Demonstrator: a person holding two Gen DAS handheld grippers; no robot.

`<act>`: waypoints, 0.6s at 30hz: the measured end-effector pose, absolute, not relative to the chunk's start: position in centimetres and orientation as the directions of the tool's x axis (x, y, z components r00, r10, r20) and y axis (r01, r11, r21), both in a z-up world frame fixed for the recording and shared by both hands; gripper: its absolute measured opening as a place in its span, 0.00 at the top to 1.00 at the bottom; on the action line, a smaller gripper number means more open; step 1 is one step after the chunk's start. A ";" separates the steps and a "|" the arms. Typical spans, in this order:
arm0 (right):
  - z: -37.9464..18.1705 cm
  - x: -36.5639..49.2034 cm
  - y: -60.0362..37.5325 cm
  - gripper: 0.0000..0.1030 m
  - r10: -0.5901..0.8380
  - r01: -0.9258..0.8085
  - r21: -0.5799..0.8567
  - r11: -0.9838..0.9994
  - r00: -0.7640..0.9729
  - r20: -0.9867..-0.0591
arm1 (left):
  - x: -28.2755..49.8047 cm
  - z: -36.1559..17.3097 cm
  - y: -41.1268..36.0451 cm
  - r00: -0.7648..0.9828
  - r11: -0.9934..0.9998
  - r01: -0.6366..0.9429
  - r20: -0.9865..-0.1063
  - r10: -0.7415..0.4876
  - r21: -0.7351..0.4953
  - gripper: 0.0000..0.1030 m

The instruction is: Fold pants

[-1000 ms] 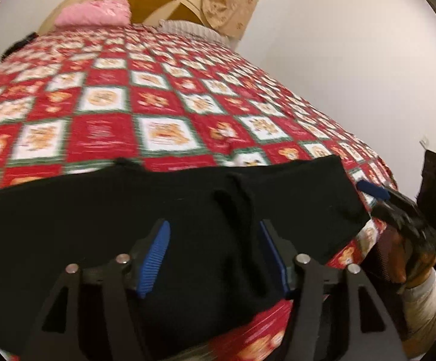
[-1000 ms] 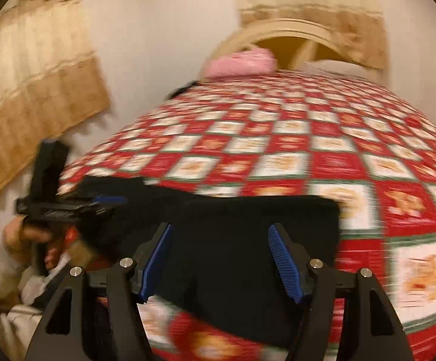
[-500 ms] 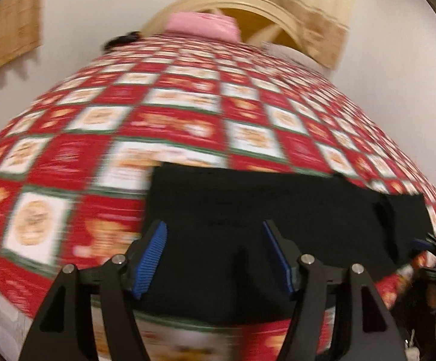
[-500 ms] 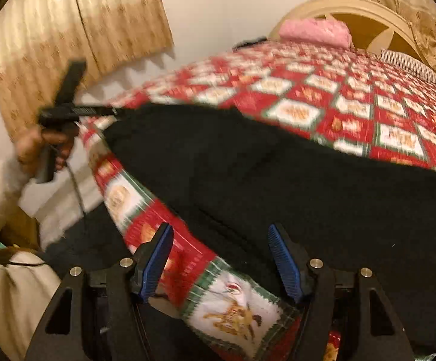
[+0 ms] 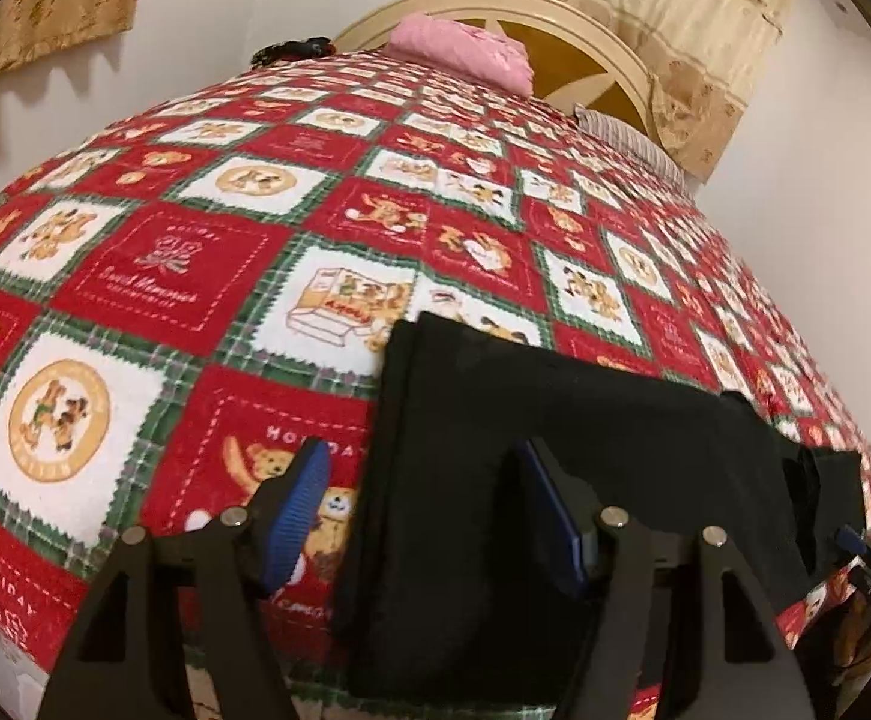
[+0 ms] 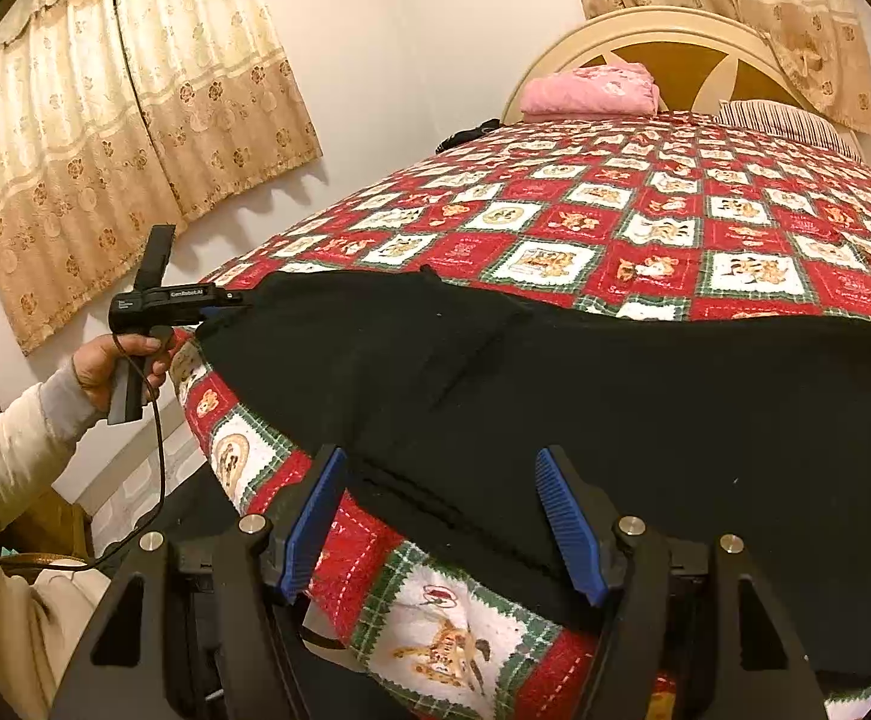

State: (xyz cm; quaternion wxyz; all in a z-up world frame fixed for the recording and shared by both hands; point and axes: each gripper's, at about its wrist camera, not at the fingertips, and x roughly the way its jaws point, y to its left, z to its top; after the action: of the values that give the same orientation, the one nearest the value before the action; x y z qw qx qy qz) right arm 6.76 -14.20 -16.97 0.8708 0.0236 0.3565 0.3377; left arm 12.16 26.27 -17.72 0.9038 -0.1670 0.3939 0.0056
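The black fabric pants (image 6: 645, 396) lie flat along the near edge of the bed's red patchwork quilt (image 5: 195, 276). The left tool (image 5: 429, 510) hovers spread over one end, and the right tool (image 6: 441, 516) hangs spread above the pants' hem, pinching nothing.

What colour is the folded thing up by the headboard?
Pink, clearest in the right wrist view.

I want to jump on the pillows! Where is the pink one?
The pink pillow lies at the far end of the bed, against the cream headboard, left of a striped pillow in the right wrist view.
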 end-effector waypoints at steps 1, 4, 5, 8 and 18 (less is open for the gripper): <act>-17.1 6.8 -14.2 0.35 0.604 -0.569 0.283 0.772 0.518 -0.606 | 12.2 -17.6 25.9 0.687 0.946 -0.121 -0.714 -0.138 -0.300 0.43; -17.2 6.7 -14.2 0.35 0.603 -0.568 0.282 0.773 0.519 -0.607 | 12.3 -17.5 25.7 0.683 0.957 -0.109 -0.719 -0.126 -0.270 0.43; -17.2 6.7 -14.1 0.35 0.604 -0.569 0.282 0.772 0.519 -0.605 | 12.5 -17.6 26.0 0.683 0.954 -0.109 -0.718 -0.132 -0.279 0.43; -17.3 6.7 -14.0 0.35 0.607 -0.573 0.283 0.769 0.517 -0.604 | 13.2 -18.2 27.1 0.684 0.937 -0.107 -0.708 -0.173 -0.332 0.39; -17.0 6.2 -14.2 0.35 0.601 -0.575 0.261 0.775 0.543 -0.587 | 12.5 -16.4 26.8 0.668 0.941 -0.088 -0.720 -0.187 -0.326 0.86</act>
State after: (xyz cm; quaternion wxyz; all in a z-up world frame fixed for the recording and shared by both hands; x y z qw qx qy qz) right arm 6.25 -14.24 -16.97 0.8780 0.0185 0.3416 0.3348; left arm 12.49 26.81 -16.42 0.8975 -0.1691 0.4064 -0.0274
